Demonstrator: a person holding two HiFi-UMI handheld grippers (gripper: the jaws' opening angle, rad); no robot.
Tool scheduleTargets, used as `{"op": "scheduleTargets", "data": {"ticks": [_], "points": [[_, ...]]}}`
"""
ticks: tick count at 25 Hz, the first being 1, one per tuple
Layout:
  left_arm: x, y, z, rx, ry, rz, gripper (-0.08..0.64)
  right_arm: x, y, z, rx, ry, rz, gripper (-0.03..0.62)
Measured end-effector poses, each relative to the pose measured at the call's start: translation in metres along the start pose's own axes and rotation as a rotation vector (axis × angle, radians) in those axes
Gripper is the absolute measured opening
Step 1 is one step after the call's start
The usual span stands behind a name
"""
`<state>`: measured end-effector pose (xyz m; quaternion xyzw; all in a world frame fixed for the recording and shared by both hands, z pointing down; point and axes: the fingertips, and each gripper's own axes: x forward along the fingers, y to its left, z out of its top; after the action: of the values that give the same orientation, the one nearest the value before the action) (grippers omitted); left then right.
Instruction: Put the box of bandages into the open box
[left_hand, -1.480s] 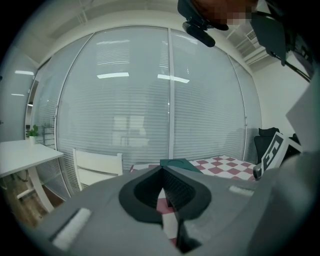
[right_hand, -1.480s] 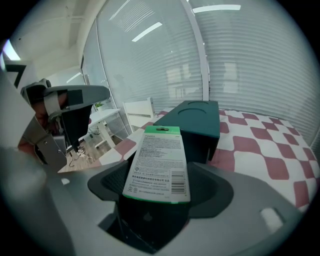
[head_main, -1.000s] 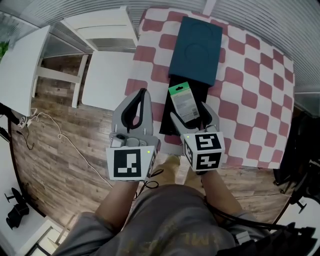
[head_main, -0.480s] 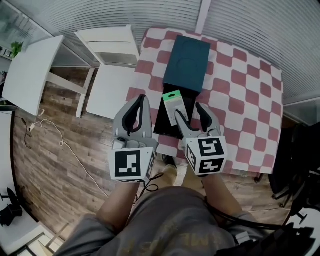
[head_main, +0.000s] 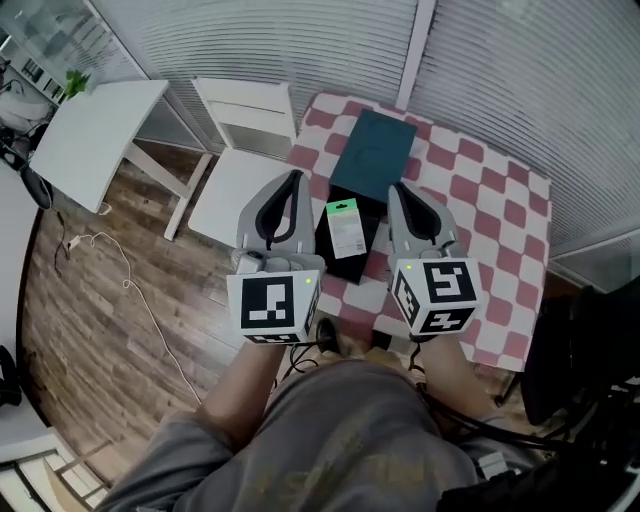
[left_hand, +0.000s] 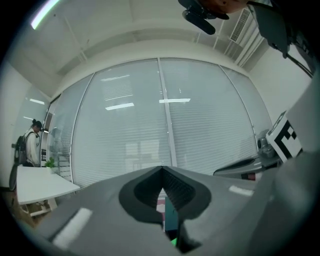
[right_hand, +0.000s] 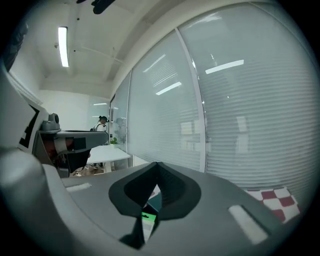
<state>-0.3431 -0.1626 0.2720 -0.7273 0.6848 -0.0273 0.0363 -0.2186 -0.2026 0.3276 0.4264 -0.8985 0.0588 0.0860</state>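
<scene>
**Bandages released into the box, both grippers empty**

Far left stand the plain white table (head_main: 95, 140) and the white slatted chair (head_main: 245, 150), neither involved.

My left gripper (head_main: 290, 185) hangs over the near-left edge of the work table. In its own view the jaws (left_hand: 161, 170) are pressed together with nothing between them, as they were a second ago.

The change is in the middle. Half a second ago the white cardboard bandage box with a green top edge (head_main: 345, 228) stood between the spread jaws of the other gripper. Now it lies flat in the shallow black open box (head_main: 338, 265), lengthwise with its green end away from me, and no jaw touches it. Just beyond sits the flat teal lid (head_main: 372, 150). I cannot tell whether it rests on the far end of the open box or only meets it.

My right gripper (head_main: 398, 195) has let go and drawn back to the right of the open box. Its view shows the jaws (right_hand: 156, 165) closed on each other, holding nothing, with the bandage box only glimpsed below them. Further right the red-and-white checked cloth (head_main: 480, 220) is bare.

I judge the placing done. All that might remain is fitting the lid, which the task does not ask for.
</scene>
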Motion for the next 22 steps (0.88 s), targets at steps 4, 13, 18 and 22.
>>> {"op": "scheduleTargets", "data": {"ticks": [4,13,18,22], "points": [[0.002,-0.007,0.018,0.012,-0.031,0.019,0.0,-0.006,-0.004,0.026,-0.036,-0.061,0.022,0.026],[0.014,-0.025,0.042,0.057,-0.094,0.038,0.0,-0.014,-0.016,0.056,-0.075,-0.146,0.056,0.026],[0.018,-0.03,0.042,0.066,-0.092,0.05,0.0,-0.014,-0.019,0.058,-0.085,-0.156,0.085,0.025],[0.019,-0.032,0.041,0.074,-0.085,0.058,0.0,-0.014,-0.02,0.058,-0.078,-0.165,0.1,0.025]]}}
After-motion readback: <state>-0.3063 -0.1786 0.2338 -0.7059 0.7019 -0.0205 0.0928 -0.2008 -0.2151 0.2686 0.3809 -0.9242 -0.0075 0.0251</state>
